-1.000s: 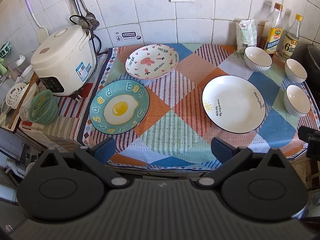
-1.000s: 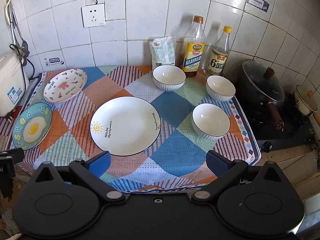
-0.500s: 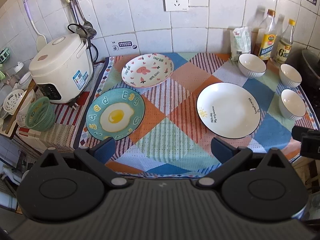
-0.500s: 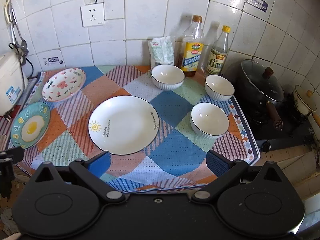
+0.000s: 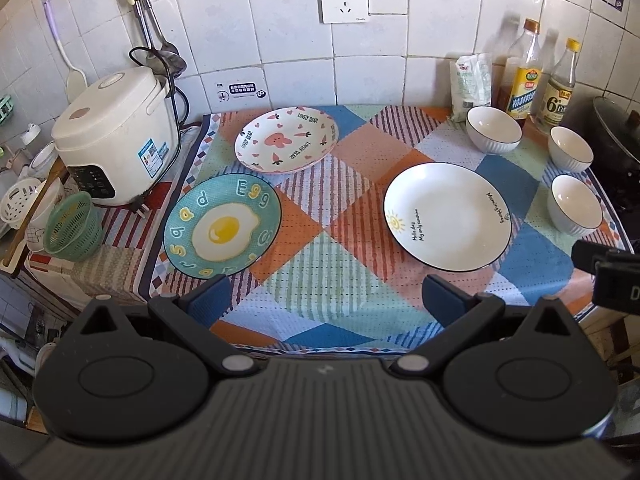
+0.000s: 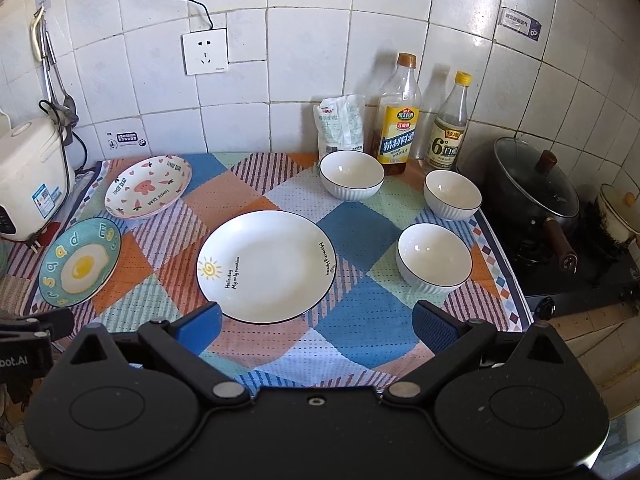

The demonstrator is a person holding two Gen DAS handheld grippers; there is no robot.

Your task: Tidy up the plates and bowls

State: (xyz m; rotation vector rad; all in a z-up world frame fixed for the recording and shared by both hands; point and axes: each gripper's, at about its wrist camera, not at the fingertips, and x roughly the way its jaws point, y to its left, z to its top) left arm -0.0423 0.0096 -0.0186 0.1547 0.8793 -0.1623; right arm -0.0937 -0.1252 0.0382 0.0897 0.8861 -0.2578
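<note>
Three plates lie apart on a checked cloth (image 5: 340, 248): a teal egg plate (image 5: 222, 225) at the left, a pink bunny plate (image 5: 286, 139) behind it, and a white sun plate (image 5: 447, 216) in the middle, which also shows in the right wrist view (image 6: 266, 266). Three white bowls stand at the right: one at the back (image 6: 352, 175), one near the bottles (image 6: 453, 194), one nearest (image 6: 434, 258). My left gripper (image 5: 326, 300) is open and empty above the cloth's front edge. My right gripper (image 6: 316, 326) is open and empty in front of the white plate.
A rice cooker (image 5: 116, 136) and a green basket (image 5: 74, 226) stand at the left. Two bottles (image 6: 398, 112) and a white bag (image 6: 341, 124) line the tiled back wall. A lidded black pot (image 6: 536, 188) sits on the stove at the right.
Both grippers have pulled back and tilted up a little, so the plates and bowls sit lower in view and more wall shows. Nothing on the cloth moved.
</note>
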